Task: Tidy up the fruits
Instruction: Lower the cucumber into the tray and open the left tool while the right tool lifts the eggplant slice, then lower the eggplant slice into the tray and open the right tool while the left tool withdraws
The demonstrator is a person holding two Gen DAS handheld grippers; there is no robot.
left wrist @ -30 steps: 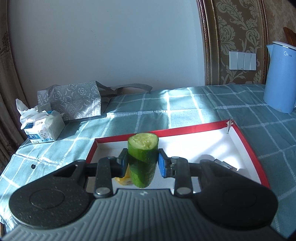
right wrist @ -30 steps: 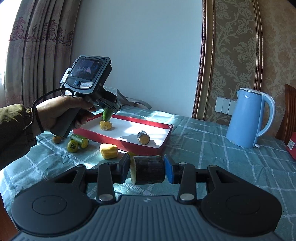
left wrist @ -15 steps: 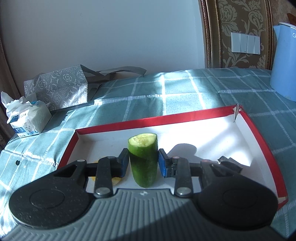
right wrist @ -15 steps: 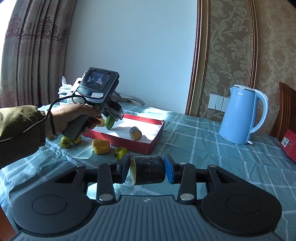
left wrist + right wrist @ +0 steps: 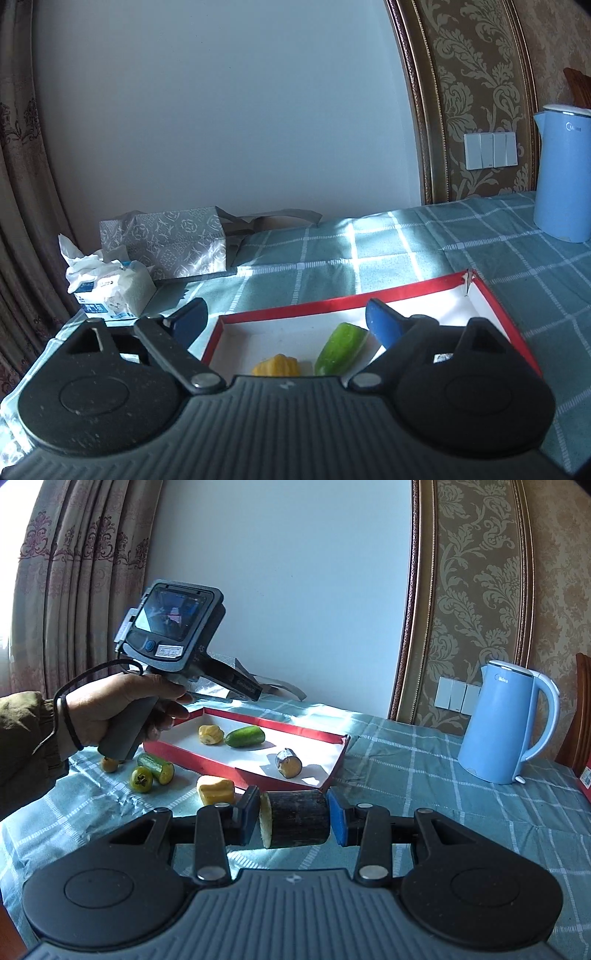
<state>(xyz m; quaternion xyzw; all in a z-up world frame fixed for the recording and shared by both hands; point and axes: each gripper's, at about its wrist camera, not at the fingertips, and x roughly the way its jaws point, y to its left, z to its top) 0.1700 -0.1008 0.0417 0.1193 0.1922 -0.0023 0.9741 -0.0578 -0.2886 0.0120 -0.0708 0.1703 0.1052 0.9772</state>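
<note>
My left gripper [image 5: 286, 319] is open and empty, raised above the near end of the red-rimmed white tray [image 5: 332, 304]. A green cucumber piece [image 5: 340, 349] lies in the tray beside a yellow fruit piece [image 5: 275, 364]. In the right wrist view the tray [image 5: 334, 771] holds the cucumber piece [image 5: 245, 736], the yellow piece [image 5: 210, 734] and a dark-skinned piece [image 5: 289, 763]. My right gripper [image 5: 293, 818] is shut on a dark-skinned cylindrical piece [image 5: 295, 819], in front of the tray. The left gripper body [image 5: 173, 627] is held above the tray's left end.
On the checked tablecloth left of the tray lie a cut cucumber piece [image 5: 156, 768], a small green fruit [image 5: 140, 780], a yellow chunk [image 5: 215, 789] and a small orange fruit [image 5: 109, 764]. A blue kettle [image 5: 506, 723] stands right. A tissue pack [image 5: 110, 288] and grey bag [image 5: 166, 240] sit far left.
My left gripper has opened and let go of the cucumber piece, which now lies in the tray, and it has lifted away. My right gripper still holds the dark piece.
</note>
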